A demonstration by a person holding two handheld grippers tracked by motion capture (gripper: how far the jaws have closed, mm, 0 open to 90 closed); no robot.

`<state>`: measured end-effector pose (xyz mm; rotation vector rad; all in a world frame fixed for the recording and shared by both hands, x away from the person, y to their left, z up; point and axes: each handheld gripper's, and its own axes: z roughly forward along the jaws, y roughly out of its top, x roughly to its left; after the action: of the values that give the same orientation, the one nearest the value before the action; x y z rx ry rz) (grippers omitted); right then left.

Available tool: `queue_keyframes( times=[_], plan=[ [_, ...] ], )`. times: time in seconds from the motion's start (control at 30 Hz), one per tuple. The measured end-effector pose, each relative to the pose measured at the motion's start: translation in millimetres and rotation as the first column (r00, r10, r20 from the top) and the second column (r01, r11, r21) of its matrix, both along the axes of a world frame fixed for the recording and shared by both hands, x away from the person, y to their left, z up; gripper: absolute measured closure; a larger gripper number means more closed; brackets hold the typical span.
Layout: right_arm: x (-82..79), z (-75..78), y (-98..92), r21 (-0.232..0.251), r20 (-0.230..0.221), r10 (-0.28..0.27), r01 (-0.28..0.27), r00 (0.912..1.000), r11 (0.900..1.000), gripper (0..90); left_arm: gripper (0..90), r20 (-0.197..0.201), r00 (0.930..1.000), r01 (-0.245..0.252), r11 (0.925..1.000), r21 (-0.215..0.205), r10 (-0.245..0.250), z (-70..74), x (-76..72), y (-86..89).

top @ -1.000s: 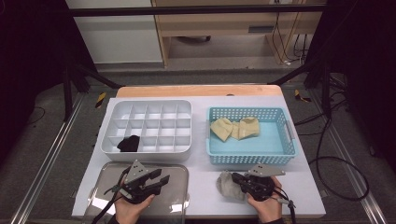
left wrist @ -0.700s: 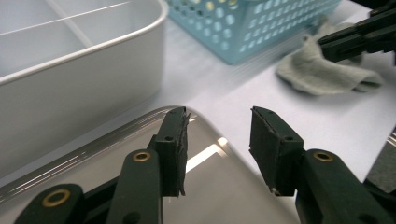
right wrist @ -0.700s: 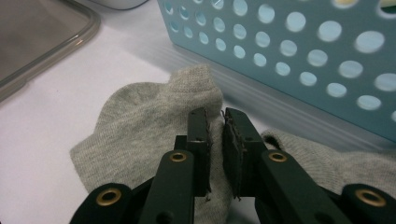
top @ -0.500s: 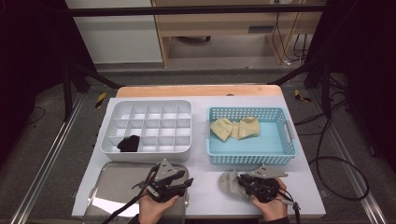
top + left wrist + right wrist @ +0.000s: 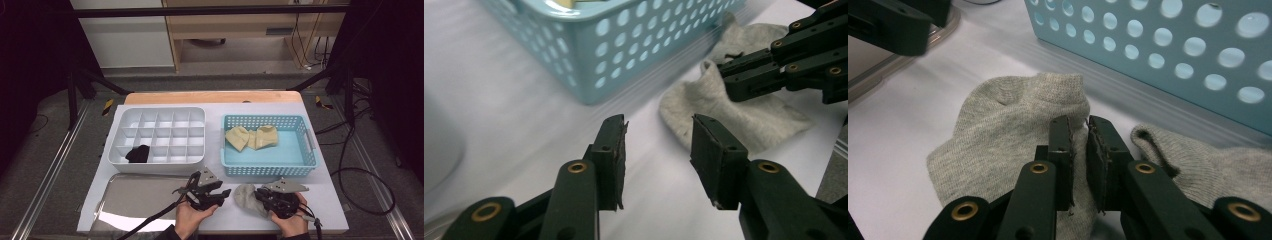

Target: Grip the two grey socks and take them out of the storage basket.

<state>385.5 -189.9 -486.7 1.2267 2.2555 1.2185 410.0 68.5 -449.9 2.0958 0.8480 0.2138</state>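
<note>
the grey sock [image 5: 246,197] lies flat on the white table [image 5: 320,190], just in front of the blue basket [image 5: 305,150] and between the two hands. the right gripper [image 5: 261,196] rests on the sock's right part; in the right gripper view its jaws stand nearly together with only a narrow slit between them, and a fold of the sock [image 5: 1013,130] rises into that slit at the tips (whether the pads press on the cloth i cannot tell). those jaws have just been closing a little. a second grey piece with a dark-edged opening [image 5: 1198,155] lies to the right of the jaws, against the basket [image 5: 1168,55] wall.

the left gripper [image 5: 226,192] sits just left of the sock, pointing toward it, with its body over the right edge of the metal tray [image 5: 130,200]. in the left gripper view its jaws stand about half apart with nothing between them, only bare table; the sock [image 5: 744,110] lies beyond their tips, apart from them, and the right gripper [image 5: 724,75] comes in from the upper right onto the cloth. its jaws too have just been closing slightly.

behind the tray stands a white divided box [image 5: 165,114] with a black item [image 5: 137,154] in a front left compartment. two yellow socks [image 5: 252,137] lie in the basket's left half.
</note>
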Motion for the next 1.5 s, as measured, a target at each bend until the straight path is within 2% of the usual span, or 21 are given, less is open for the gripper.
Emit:
queue_keyframes(
  times=[0.07, 0.17, 0.3, 0.47, 0.6, 0.67, 0.73, 0.83, 0.9, 1.0, 1.07, 1.17, 1.27, 1.37, 1.43, 1.5],
  plan=[
    [0.2, -0.1, 0.0, -0.002, 0.006, 0.004, -0.004, 1.0, 1.0, 81.0, 57.4, -0.02, 0.9998, 0.005, 1.0, -0.003, -0.005, -4.8, 1.8, -6.1],
    [-0.2, -0.4, 0.4, -0.001, 0.005, 0.005, -0.005, 1.0, 1.0, 81.3, 58.6, -0.023, 0.9996, 0.014, 0.9998, 0.011, -0.014, -11.2, 2.7, -13.9],
    [-0.4, -0.5, 0.3, 0.0, -0.002, 0.003, -0.003, 1.0, 1.0, 81.5, 59.0, -0.03, 0.9994, 0.02, 0.9998, 0.0, -0.02, -14.8, 3.4, -20.0],
    [-0.3, -0.9, 0.8, -0.001, -0.001, 0.006, -0.006, 1.0, 1.0, 82.0, 61.2, -0.033, 0.9989, 0.035, 0.9988, 0.034, -0.034, -22.8, 4.2, -30.3],
    [-0.3, -0.6, 0.0, 0.008, -0.004, 0.005, -0.005, 1.0, 1.0, 82.3, 67.9, -0.048, 0.9984, 0.031, 0.9984, 0.047, -0.029, -29.5, 3.1, -36.6],
    [0.2, -0.9, -0.3, 0.009, 0.0, 0.007, -0.007, 1.0, 1.0, 82.4, 72.2, -0.042, 0.9989, 0.022, 0.9983, 0.054, -0.02, -30.5, 2.0, -37.6],
    [0.1, -0.8, -0.1, 0.012, -0.001, 0.007, -0.007, 1.0, 1.0, 82.5, 80.3, -0.057, 0.9982, 0.022, 0.9986, 0.049, -0.019, -30.6, 1.6, -37.8],
    [-0.2, 0.0, 0.2, 0.017, 0.002, 0.008, -0.008, 1.0, 1.0, 82.7, 85.5, -0.059, 0.998, 0.025, 0.9986, 0.047, -0.022, -29.9, 1.0, -37.2],
    [-0.5, 1.1, -0.1, 0.023, 0.005, 0.009, -0.009, 0.9999, 1.0, 82.7, 86.5, -0.041, 0.9989, 0.024, 0.9977, 0.063, -0.022, -26.4, -1.9, -34.3],
    [-1.9, 5.1, 0.3, 0.043, 0.017, 0.016, -0.017, 0.9997, 0.999, 82.8, 86.7, -0.024, 0.9996, 0.017, 0.9991, 0.039, -0.016, -16.8, -7.7, -25.2],
    [-3.8, 9.0, 2.9, 0.06, 0.025, 0.028, -0.029, 0.9993, 0.998, 82.6, 86.7, -0.007, 0.9999, 0.009, 0.9989, 0.047, -0.009, -10.5, -11.7, -16.9],
    [-6.1, 12.9, 9.9, 0.087, 0.042, 0.055, -0.058, 0.9976, 0.995, 79.3, 86.7, -0.004, 1.0, -0.008, 0.9983, 0.058, 0.009, -6.8, -16.7, -2.7],
    [-7.0, 13.4, 15.7, 0.117, 0.043, 0.083, -0.088, 0.9956, 0.989, 75.0, 86.7, 0.004, 0.9994, -0.035, 0.9965, 0.076, 0.035, -7.4, -21.2, 12.6],
    [-8.8, 16.2, 14.7, 0.157, 0.062, 0.081, -0.09, 0.9948, 0.984, 70.7, 86.7, -0.003, 0.9981, -0.061, 0.9947, 0.082, 0.062, -11.1, -23.4, 26.6],
    [-10.0, 18.0, 11.9, 0.154, 0.072, 0.068, -0.078, 0.9951, 0.985, 69.3, 86.7, -0.011, 0.9972, -0.073, 0.9936, 0.086, 0.074, -14.5, -24.6, 34.1],
    [-11.0, 17.1, 10.2, 0.143, 0.061, 0.053, -0.061, 0.9967, 0.988, 68.9, 86.6, -0.016, 0.9965, -0.081, 0.993, 0.086, 0.082, -17.2, -25.9, 39.5]
  ],
)
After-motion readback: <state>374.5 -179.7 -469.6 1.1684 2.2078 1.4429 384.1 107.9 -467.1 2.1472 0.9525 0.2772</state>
